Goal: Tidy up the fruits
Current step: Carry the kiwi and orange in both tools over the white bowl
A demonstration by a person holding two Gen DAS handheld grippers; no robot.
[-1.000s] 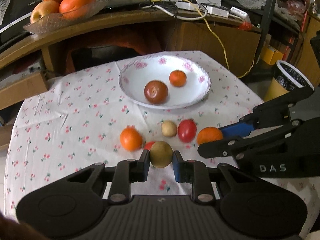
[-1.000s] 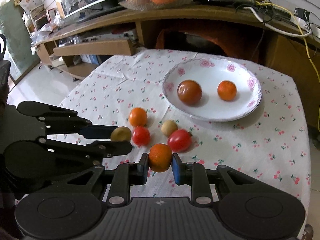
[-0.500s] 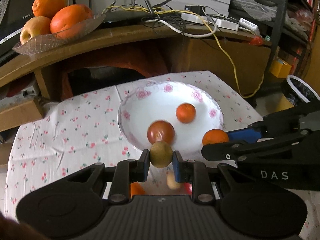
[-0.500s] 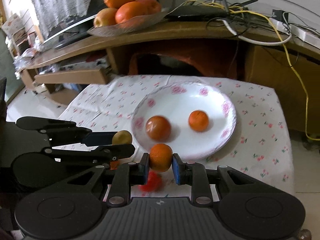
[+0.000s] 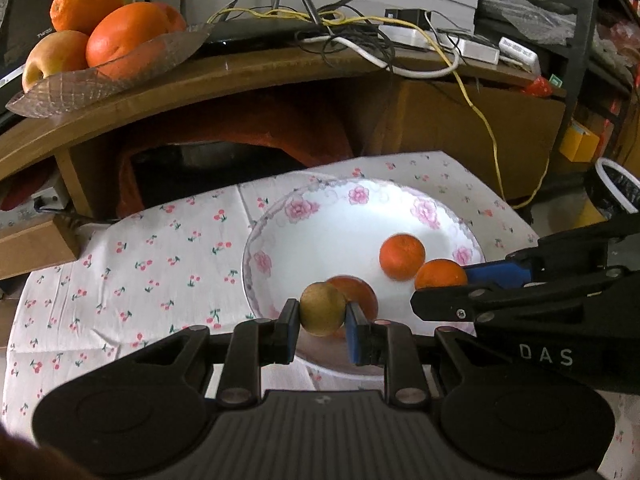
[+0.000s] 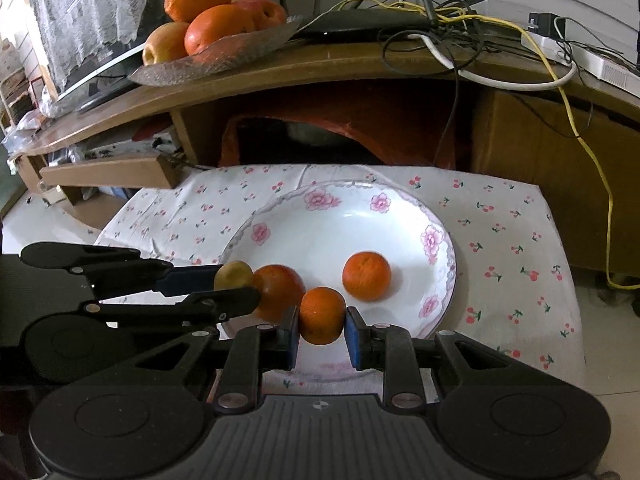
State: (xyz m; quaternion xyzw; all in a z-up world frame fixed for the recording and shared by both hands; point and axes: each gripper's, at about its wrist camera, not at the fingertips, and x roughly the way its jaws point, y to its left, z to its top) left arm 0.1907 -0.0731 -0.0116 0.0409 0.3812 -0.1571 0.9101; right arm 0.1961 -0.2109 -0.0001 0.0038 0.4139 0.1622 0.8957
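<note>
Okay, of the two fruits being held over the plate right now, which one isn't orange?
The yellowish-brown fruit clamped in the left gripper. The right gripper holds an orange one.

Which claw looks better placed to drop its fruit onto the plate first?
Probably the right claw: its orange hangs over bare plate. The left claw holds its fruit right by the red fruit.
</note>
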